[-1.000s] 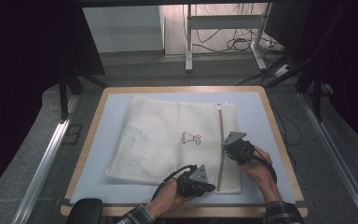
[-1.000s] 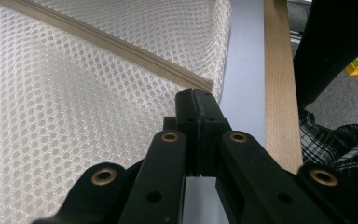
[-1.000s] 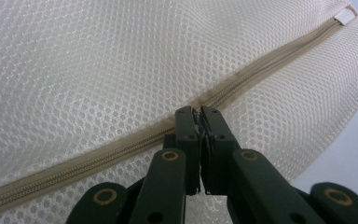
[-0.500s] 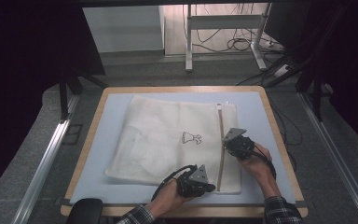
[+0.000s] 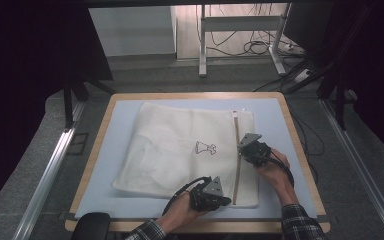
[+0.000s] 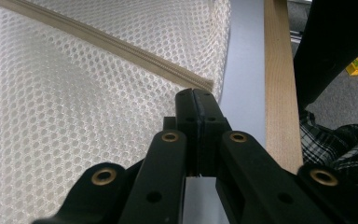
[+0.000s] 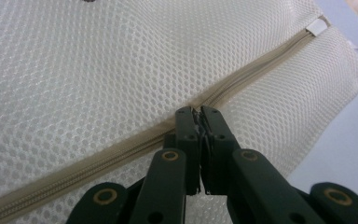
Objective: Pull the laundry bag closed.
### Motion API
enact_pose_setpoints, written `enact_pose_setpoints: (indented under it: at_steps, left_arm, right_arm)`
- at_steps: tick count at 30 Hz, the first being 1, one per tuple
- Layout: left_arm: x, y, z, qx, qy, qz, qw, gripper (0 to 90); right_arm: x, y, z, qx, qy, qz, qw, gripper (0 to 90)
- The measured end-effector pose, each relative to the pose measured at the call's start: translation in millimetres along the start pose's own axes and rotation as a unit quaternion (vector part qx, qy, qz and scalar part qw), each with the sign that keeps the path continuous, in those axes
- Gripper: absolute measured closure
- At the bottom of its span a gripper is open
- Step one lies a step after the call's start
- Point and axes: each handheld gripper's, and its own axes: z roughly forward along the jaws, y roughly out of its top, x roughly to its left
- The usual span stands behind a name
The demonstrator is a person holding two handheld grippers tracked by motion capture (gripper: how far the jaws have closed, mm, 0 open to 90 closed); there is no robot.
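Bare mat [image 5: 120,150] left of mesh bag [image 5: 180,150] (wooden rim [image 5: 95,150] beyond) lies free.

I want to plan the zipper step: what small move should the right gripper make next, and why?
Probably slide the right gripper along the zipper, away from the left gripper: both are shut at the zipper, the left at its near end.

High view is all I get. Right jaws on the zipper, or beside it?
Observer: On it. The right gripper has its jaws shut on the zipper, with a small piece pinched at the tips.
Operator: Left?
Observer: The left gripper is shut too, tips at the zipper's end by the edge of the bag. Can't tell if mesh is pinched.
Operator: Zipper open there?
Observer: No, it looks closed along that stretch.
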Motion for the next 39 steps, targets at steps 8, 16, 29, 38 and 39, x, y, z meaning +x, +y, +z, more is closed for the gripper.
enact_pose_setpoints:
  at_steps: [8, 16, 29, 38, 39]
  left_arm:
    - [0.7, 0.1, -0.6, 0.004, 0.000, 0.003, 1.0000, 90.0]
    - [0.9, 0.1, -0.4, 0.003, -0.002, 0.001, 1.0000, 90.0]
    - [1.0, 0.1, -0.4, 0.003, -0.002, 0.001, 1.0000, 90.0]
    - [1.0, 0.1, -0.5, 0.003, -0.001, 0.002, 1.0000, 90.0]
    - [0.9, 0.1, -0.4, 0.003, -0.001, 0.002, 1.0000, 90.0]
  right_arm:
    - [-5.6, 3.5, 7.3, 0.004, -0.002, -0.004, 1.0000, 86.4]
    - [-11.4, 6.4, 13.5, 0.007, -0.006, -0.004, 1.0000, 86.4]
    - [-20.4, 10.7, 22.4, 0.010, -0.009, 0.000, 0.9999, 86.3]
    - [-26.3, 13.5, 27.2, 0.009, -0.014, 0.001, 0.9999, 86.2]
    - [-26.9, 13.9, 27.7, 0.010, -0.015, 0.002, 0.9998, 86.2]
